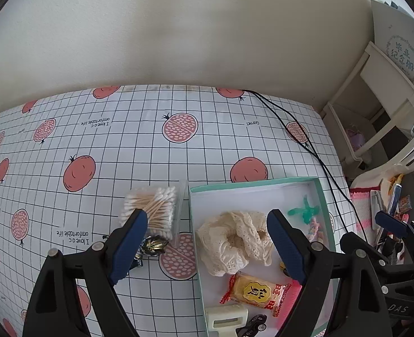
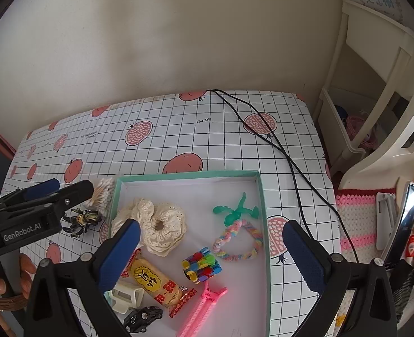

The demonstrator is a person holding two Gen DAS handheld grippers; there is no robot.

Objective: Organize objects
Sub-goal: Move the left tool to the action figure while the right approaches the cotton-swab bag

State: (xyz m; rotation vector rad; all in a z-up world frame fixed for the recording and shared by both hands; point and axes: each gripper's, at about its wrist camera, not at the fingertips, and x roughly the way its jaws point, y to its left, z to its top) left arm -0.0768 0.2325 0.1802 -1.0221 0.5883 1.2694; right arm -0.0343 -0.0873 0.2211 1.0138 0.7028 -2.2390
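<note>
- The left gripper [image 1: 207, 241] hung spread wide and empty.
- A cotton swab box [image 1: 153, 209] and a dark figurine [image 1: 152, 245] sat left of the tray [image 2: 264, 224].
- In the tray lay a cream scrunchie [image 2: 156, 224], snack packet [image 2: 153, 283] and pink clip [image 2: 204, 306].
- The right gripper [image 2: 211, 252] hovered over it, likewise spread and empty.

far tabletop [image 2: 178, 129] lies clear; black cable [image 2: 288, 163] crosses its right side.

Both wrist views look down, close — sharing the tray [image 1: 323, 196] [image 2: 264, 224].
</note>
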